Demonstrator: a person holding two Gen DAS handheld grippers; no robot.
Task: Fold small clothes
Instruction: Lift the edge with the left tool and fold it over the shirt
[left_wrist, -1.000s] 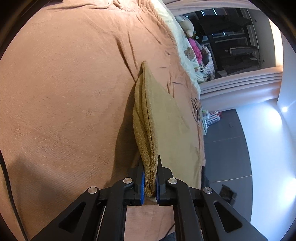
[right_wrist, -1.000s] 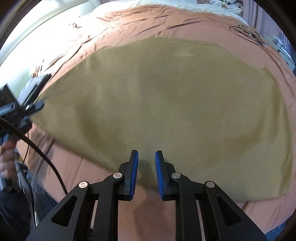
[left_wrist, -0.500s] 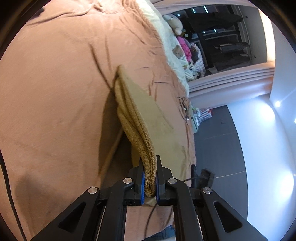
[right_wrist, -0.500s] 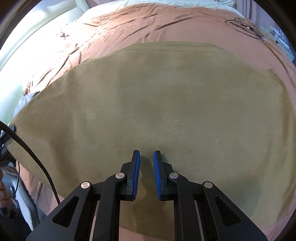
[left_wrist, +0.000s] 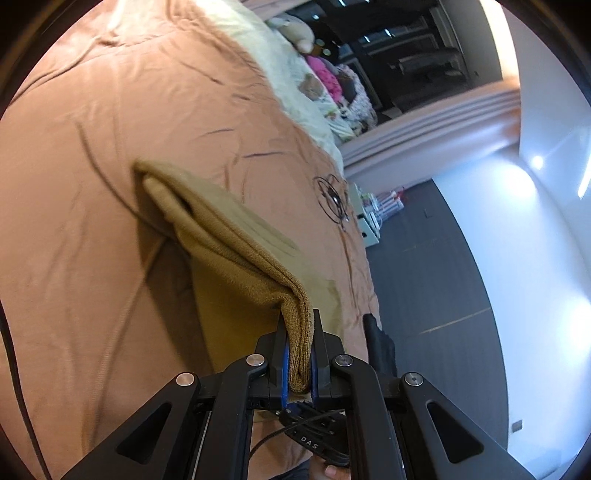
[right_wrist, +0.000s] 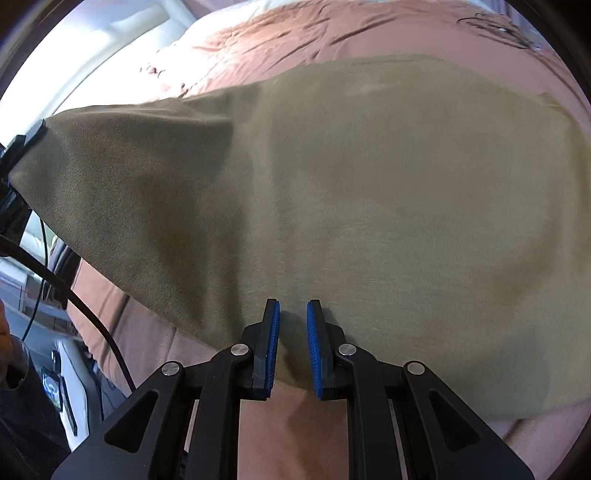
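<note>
An olive-brown cloth (right_wrist: 369, 184) lies spread on the rust-coloured bedspread (right_wrist: 295, 33). My left gripper (left_wrist: 298, 321) is shut on a folded edge of the cloth (left_wrist: 229, 236) and holds it up off the bed, so that side hangs in a sagging fold. In the right wrist view the left gripper (right_wrist: 22, 144) shows at the far left, at the raised corner. My right gripper (right_wrist: 293, 306) points down over the cloth's near edge. A narrow gap shows between its blue pads, with nothing pinched.
A thin black cable (left_wrist: 332, 195) lies coiled on the bedspread (left_wrist: 110, 129) beyond the cloth. Plush toys (left_wrist: 321, 74) and pale bedding sit at the head end. Dark floor (left_wrist: 424, 277) lies beside the bed. A black cord (right_wrist: 85, 306) hangs at the left.
The left gripper has risen with the cloth's edge, lifting that side clear of the bed. The right gripper has come down closer to the cloth's near edge.
</note>
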